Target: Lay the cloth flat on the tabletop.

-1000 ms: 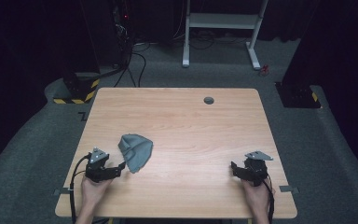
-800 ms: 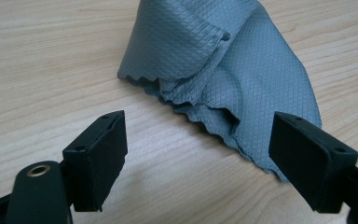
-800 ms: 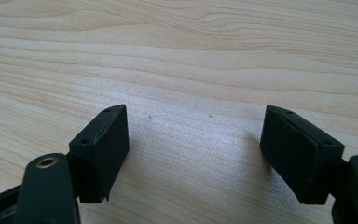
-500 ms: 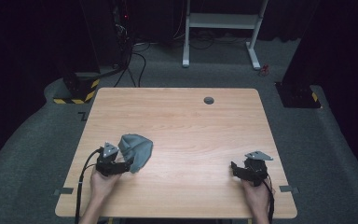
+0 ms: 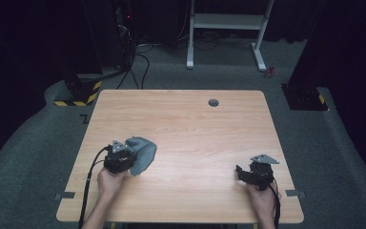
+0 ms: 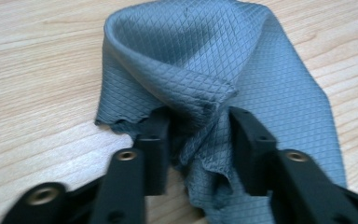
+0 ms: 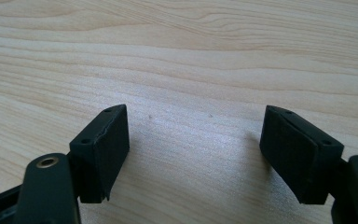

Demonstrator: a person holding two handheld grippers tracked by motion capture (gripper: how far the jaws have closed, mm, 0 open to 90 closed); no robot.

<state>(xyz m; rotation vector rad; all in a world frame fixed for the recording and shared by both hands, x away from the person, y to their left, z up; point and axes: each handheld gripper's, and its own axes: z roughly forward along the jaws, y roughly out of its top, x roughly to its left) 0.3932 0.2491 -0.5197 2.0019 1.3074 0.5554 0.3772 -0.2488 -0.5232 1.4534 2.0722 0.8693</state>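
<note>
Item: grey cloth point(image 5: 142, 151), quilted diamond weave, one piece. Location: near-left part of the wooden counter point(image 5: 186, 124), crumpled into a loose mound with a raised fold. In the left gripper view the cloth point(image 6: 214, 70) lies rumpled on the wood, one rolled edge arching over the top and a bunched ridge running down toward the camera.

Item: left tongs point(image 5: 124, 160), black, held in the person's left hand point(image 5: 109, 180). Location: at the near-left edge of the cloth, touching it. State: jaws partly closed with the bunched ridge of cloth between them; in the left gripper view the left tongs point(image 6: 198, 133) have fabric pressed against the left jaw, a narrow gap showing at the right jaw. Whether the grip is firm cannot be told.

Item: right tongs point(image 5: 249, 174), black with grey plate on top, held in the person's right hand point(image 5: 263, 200). Location: near-right part of the counter, well apart from the cloth. State: released; in the right gripper view the right tongs point(image 7: 196, 140) stand wide apart over bare wood, grasping nothing.

Item: small dark round fitting point(image 5: 213, 102), far side of the counter, right of centre.
</note>
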